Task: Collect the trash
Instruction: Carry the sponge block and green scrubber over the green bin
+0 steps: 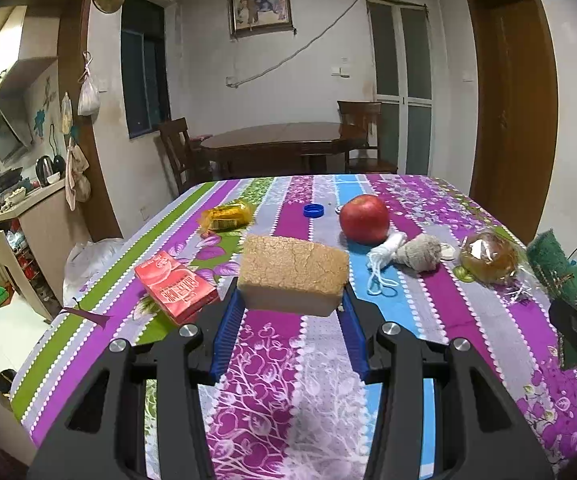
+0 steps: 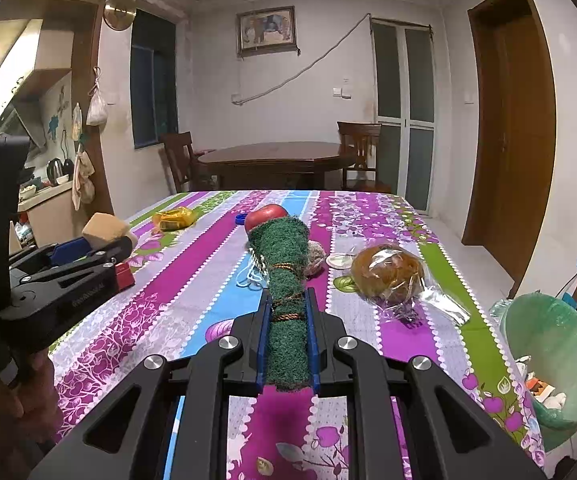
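My left gripper point(image 1: 290, 300) is shut on a tan sponge block point(image 1: 292, 272) and holds it above the striped tablecloth point(image 1: 280, 380); the block also shows in the right wrist view point(image 2: 104, 229). My right gripper point(image 2: 287, 304) is shut on a rolled green scouring pad point(image 2: 284, 280) tied with brown string, held above the cloth. A green-lined trash bin point(image 2: 552, 360) with some scraps inside stands off the table's right edge.
On the table lie a red box point(image 1: 176, 286), a yellow wrapper point(image 1: 228, 216), a blue bottle cap point(image 1: 313, 210), a red apple point(image 1: 364, 218), white string point(image 1: 384, 260), a grey fuzzy lump point(image 1: 420, 252) and a wrapped bun point(image 2: 388, 272). A wooden table and chairs stand behind.
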### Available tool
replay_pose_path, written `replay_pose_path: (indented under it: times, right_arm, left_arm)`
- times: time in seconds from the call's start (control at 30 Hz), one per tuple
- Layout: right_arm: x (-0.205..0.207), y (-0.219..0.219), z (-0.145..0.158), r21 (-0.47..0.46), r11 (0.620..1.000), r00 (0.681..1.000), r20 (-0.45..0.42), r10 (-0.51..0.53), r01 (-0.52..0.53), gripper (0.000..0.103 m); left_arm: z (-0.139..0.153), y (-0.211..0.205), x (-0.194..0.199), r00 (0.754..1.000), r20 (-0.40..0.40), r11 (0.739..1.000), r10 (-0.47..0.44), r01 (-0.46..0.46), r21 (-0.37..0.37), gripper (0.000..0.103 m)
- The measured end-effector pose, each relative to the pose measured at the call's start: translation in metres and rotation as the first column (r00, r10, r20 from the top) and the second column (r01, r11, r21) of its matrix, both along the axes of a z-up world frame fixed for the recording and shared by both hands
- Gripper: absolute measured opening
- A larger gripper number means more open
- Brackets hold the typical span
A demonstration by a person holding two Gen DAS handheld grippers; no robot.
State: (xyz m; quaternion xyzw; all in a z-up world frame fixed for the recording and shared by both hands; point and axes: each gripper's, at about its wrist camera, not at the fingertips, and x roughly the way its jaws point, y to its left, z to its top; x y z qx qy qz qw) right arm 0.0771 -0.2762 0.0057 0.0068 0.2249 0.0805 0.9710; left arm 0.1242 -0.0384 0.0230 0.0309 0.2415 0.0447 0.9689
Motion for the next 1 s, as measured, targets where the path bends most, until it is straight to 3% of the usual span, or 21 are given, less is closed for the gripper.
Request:
replay_pose_path:
  times: [0.63,1.0]
  right_arm:
    - [-0.008,-0.014,0.003,0.019,0.999,1.0,-0.004,-0.03,0.03,0.016]
    - [-0.011,-0.049,0.002,0.037,0.995,0.996,-0.014,-0.093,0.093,0.016]
  left_arm:
    - [0.003,-0.034,-0.004,0.999,0.01,0.997,-0.053,0.052,0.061,0.044]
    - [0.006,-0.078,0.006,0.992,0.019,0.986,-0.127,0.124,0.114,0.044]
